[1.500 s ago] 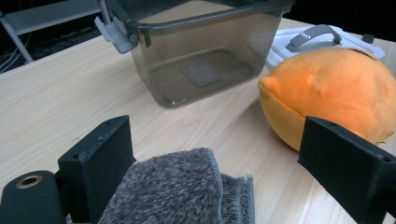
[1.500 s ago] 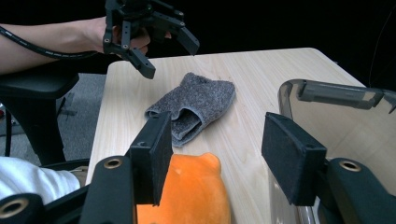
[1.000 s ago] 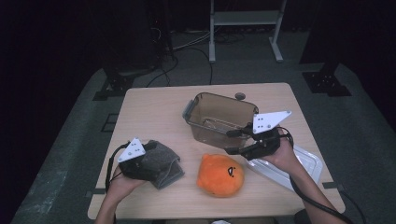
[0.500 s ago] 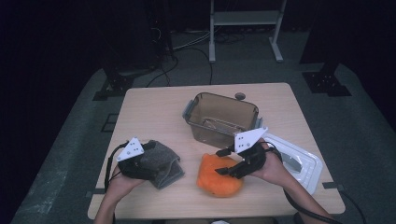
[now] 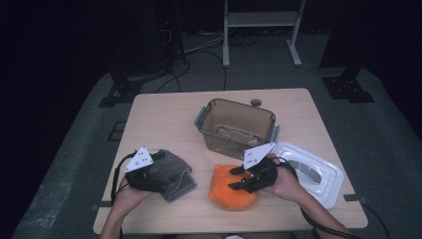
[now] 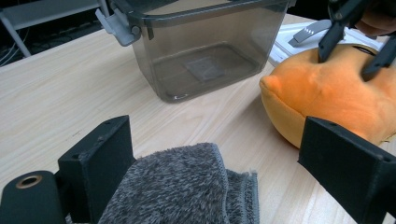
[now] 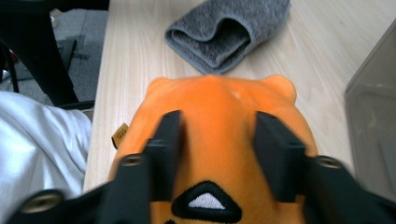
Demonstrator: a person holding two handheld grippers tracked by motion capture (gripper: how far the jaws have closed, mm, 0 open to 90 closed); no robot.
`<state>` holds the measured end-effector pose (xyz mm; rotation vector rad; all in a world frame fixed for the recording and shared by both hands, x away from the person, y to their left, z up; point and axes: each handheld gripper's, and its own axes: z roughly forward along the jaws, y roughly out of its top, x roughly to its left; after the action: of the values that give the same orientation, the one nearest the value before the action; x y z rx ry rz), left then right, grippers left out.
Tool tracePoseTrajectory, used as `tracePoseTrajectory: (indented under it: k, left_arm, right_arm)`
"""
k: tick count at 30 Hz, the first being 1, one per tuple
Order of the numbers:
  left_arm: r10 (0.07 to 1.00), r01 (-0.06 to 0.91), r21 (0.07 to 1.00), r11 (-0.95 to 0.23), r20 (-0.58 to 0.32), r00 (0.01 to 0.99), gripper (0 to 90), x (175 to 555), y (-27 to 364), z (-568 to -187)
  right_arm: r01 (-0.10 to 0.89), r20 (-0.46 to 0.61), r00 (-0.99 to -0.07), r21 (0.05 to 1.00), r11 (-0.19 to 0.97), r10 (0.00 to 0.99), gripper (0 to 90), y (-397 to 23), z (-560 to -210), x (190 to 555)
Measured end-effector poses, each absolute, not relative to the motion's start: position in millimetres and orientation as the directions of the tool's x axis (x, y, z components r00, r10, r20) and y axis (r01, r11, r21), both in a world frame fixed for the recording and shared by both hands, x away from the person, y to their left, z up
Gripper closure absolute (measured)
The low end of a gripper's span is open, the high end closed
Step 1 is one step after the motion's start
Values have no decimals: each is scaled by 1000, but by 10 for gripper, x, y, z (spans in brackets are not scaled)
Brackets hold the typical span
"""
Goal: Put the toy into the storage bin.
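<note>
An orange plush toy (image 5: 230, 194) lies near the table's front edge, right of centre. My right gripper (image 5: 233, 179) comes at it from the right; its jaws have just been closing and now press into the plush (image 7: 219, 102) on both sides of a squeezed ridge. The left gripper view shows those jaws dug into the toy (image 6: 327, 88). A folded grey towel (image 5: 174, 174) lies at the front left. My left gripper (image 5: 161, 173) rests over it, open, with the towel (image 6: 182, 186) lying between its wide jaws.
A clear brown plastic container (image 5: 236, 122) with grey latches stands behind the toy at the table's centre. Its white lid (image 5: 308, 172) lies flat at the right, behind my right hand. A small round knob (image 5: 256, 102) sits by the far edge.
My right gripper came down and leftward from beside the container onto the orange toy, and its jaws closed into the plush. The left gripper and the towel stayed put.
</note>
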<state>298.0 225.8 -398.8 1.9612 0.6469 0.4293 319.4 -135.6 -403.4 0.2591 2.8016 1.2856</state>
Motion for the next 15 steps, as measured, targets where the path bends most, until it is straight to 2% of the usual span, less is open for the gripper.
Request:
tracePoseTrajectory:
  k: [4,6,15]
  left_arm:
    - [608,258,893,-368,21,794,91,2989,2264,-3990]
    - [606,255,894,-369,24,795,91,2988,2268,-3984]
    - [612,255,896,-364,23,791,91,2986,2292,-3976]
  right_arm:
    - [131,19,-985,731,669,171,736,-1314,-4014,3194]
    - [137,23,-984,725,675,175,775,-1301,-3974,3186]
    - [139,35,-985,730,670,167,801,-1282,-3825,3190]
